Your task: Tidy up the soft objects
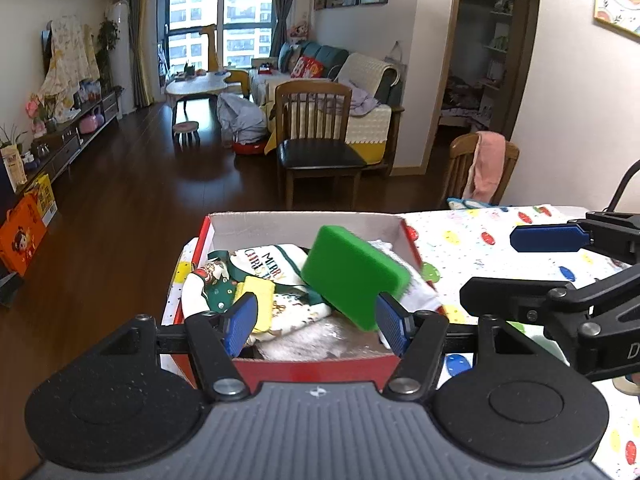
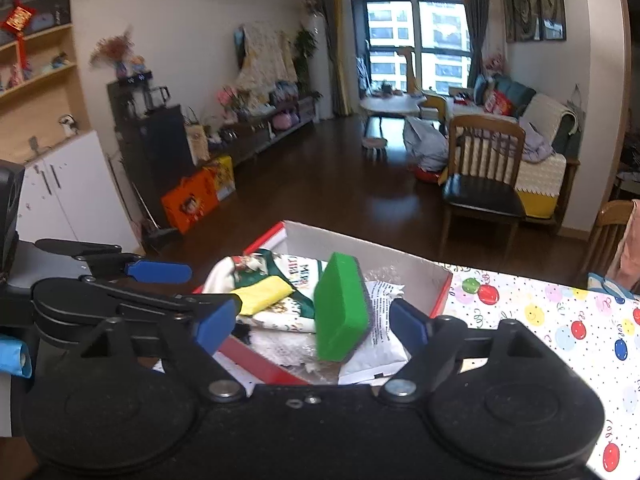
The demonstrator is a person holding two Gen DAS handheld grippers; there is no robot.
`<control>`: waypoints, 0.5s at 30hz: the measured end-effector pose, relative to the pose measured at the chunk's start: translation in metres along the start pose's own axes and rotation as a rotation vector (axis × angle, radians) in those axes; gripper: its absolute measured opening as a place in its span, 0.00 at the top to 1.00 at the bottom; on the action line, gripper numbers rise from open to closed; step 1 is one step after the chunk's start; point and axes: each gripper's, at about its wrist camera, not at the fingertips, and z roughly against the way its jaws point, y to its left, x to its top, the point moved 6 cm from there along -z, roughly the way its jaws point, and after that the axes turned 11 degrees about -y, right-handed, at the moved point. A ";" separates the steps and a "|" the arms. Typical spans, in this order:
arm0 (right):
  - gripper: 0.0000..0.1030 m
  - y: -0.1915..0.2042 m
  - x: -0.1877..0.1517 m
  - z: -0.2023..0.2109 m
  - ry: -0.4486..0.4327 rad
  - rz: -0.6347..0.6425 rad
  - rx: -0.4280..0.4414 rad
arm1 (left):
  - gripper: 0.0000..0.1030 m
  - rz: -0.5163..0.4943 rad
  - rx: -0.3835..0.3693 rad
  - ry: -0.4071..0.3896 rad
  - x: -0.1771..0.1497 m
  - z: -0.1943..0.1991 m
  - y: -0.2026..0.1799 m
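The green sponge (image 1: 354, 276) lies tilted in the red box (image 1: 304, 368); both the left tool (image 1: 316, 322) and right tool (image 2: 314, 326) gape wide, holding nothing; placing looks done; next, probably fetch another soft item.

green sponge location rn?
In the red box, right half, tilted on edge atop the Christmas cloth: green sponge, just right of the yellow cloth.
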 end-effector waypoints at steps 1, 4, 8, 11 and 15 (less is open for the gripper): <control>0.16 0.001 0.001 0.006 -0.009 0.001 0.005 | 0.27 0.006 -0.001 -0.008 0.000 0.007 -0.001; 0.10 0.000 0.001 0.024 -0.050 0.008 0.005 | 0.22 0.021 0.012 -0.040 -0.002 0.026 -0.006; 0.05 0.002 -0.001 0.043 -0.084 0.028 0.009 | 0.22 0.038 0.027 -0.060 -0.003 0.048 -0.012; 0.01 0.006 -0.003 0.057 -0.111 0.042 0.021 | 0.18 0.052 0.038 -0.075 -0.004 0.062 -0.016; 0.00 0.008 -0.004 0.079 -0.161 0.041 0.031 | 0.14 0.084 0.047 -0.086 -0.008 0.080 -0.023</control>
